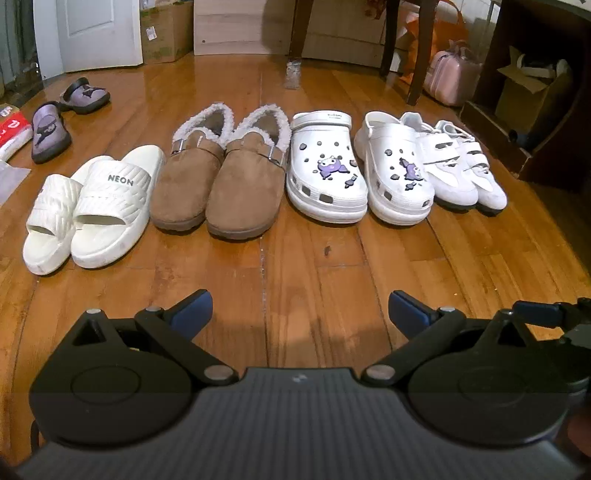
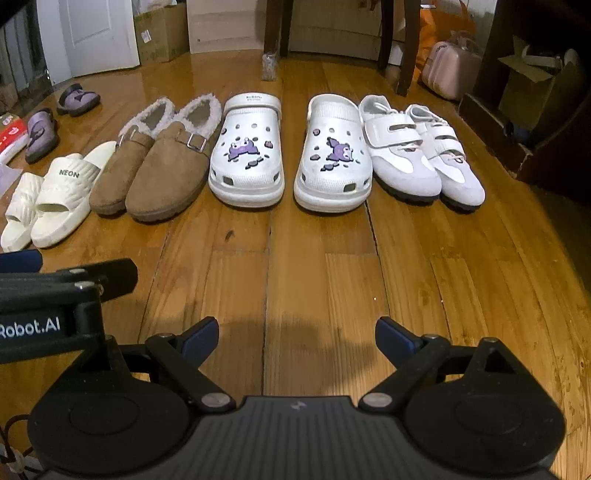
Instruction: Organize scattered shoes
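A row of shoes stands on the wooden floor, toes toward me: white NEON slides [image 1: 96, 206] [image 2: 55, 195], brown fur-lined clogs [image 1: 221, 177] [image 2: 155, 170], white clogs with purple charms [image 1: 354, 173] [image 2: 291, 158] and white strap sneakers [image 1: 461, 170] [image 2: 421, 155]. Two purple slippers [image 1: 62, 118] [image 2: 55, 118] lie apart at the far left, not in the row. My left gripper [image 1: 300, 314] hangs open above bare floor in front of the row, holding nothing. My right gripper [image 2: 296, 338] is open too, empty, just right of the left one [image 2: 22, 260].
Dark chair legs [image 1: 295, 33] and a cardboard box [image 1: 166, 33] stand behind the row. A pink case [image 1: 448, 75] and a dark cabinet [image 1: 535, 92] with a box in it fill the right. A red and white packet [image 1: 11, 134] lies at the far left.
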Tool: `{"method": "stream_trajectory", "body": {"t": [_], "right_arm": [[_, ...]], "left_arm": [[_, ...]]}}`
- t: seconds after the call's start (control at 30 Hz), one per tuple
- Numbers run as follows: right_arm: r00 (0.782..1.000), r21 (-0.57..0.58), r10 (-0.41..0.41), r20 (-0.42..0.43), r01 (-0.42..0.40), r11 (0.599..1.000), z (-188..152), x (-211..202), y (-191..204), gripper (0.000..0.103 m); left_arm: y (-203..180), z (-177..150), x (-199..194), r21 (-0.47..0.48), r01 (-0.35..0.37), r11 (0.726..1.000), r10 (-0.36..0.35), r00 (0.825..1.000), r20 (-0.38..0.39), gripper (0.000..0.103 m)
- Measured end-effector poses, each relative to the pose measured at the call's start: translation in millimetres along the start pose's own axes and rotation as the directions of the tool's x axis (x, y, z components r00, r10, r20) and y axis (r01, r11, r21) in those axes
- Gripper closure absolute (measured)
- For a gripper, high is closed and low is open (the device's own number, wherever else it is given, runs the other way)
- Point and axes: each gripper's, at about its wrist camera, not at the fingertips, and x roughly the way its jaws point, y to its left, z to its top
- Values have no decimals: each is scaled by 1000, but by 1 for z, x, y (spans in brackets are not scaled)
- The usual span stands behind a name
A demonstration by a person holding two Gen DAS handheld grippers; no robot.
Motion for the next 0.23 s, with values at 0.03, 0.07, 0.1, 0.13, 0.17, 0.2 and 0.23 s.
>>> {"method": "stream_trajectory", "body": {"t": [0.03,0.07,0.1,0.13,0.17,0.2,0.23], "right_arm": [[1000,-2,1,-1,-1,1000,0,1,1,11],[1000,-2,1,-1,-1,1000,0,1,1,11],[1000,-2,1,-1,-1,1000,0,0,1,11],[1000,-3,1,-1,-1,1000,0,0,1,11],[1000,-3,1,-1,-1,1000,0,0,2,11],[1000,-4,1,-1,-1,1000,-1,0,2,11],[1000,-4,2,-1,-2,1000,-1,-1,2,11]], "left_arm": [[0,0,0,3,-1,1000,1,1000,1,0],[0,0,1,-1,6,1000,-6,1000,-3,0],[0,0,1,-4,9,1000,-9,1000,-6,0],[0,0,1,-1,3,1000,-3,1000,-8,0],[0,-1,1,3,-3,1000,3,1000,-9,0],[-1,-1,1,6,-8,1000,9,1000,-11,0],[-1,-1,2,8,-12,1000,12,1000,-13,0]]}}
